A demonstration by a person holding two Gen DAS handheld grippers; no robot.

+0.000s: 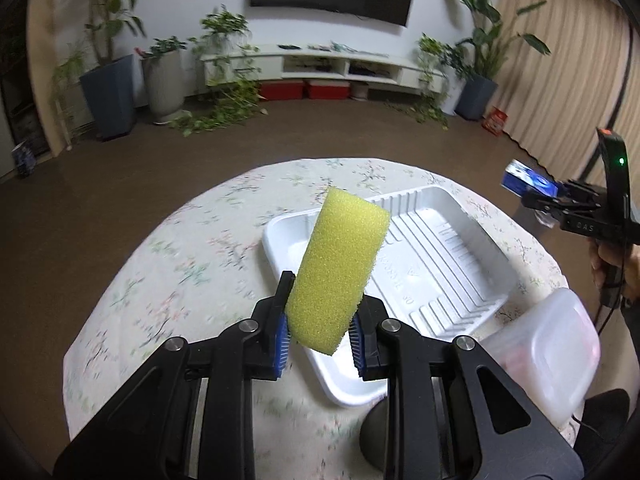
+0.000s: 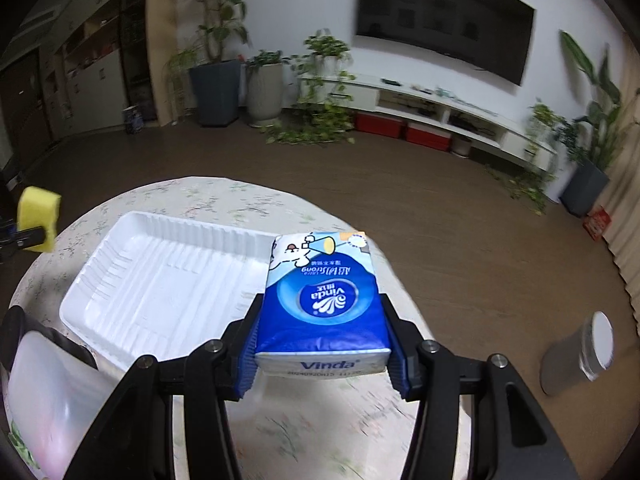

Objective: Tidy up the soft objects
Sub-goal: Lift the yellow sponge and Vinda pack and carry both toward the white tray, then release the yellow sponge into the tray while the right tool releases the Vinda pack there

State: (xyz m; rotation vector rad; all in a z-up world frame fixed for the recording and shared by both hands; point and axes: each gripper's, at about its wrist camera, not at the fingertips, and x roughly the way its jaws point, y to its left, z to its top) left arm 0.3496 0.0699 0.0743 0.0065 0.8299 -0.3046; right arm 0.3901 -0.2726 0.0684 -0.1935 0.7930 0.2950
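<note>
- The left gripper is clamped on a yellow sponge; its blue pads press the sponge's lower sides, and the sponge stands tilted up through the centre of the left wrist frame, in the air in front of the white plastic tray.
- The right gripper is closed on a blue Vinda tissue pack, held flat by its long sides in the lower centre of the right wrist frame, above the tray's right rim.
- The tray sits empty on the round table with a floral cloth; a translucent lidded container stands near it at the lower right of the left wrist frame.
- Step in hand, as I judge it: both soft items are lifted and carried toward the tray; neither is set down yet.
- The next move likely calls for lowering each item into the tray's ribbed floor, sponge on one side and pack on the other, so the grippers stay apart.
- The pads should part only once the item rests on the tray; the sponge may spring back when freed.
</note>
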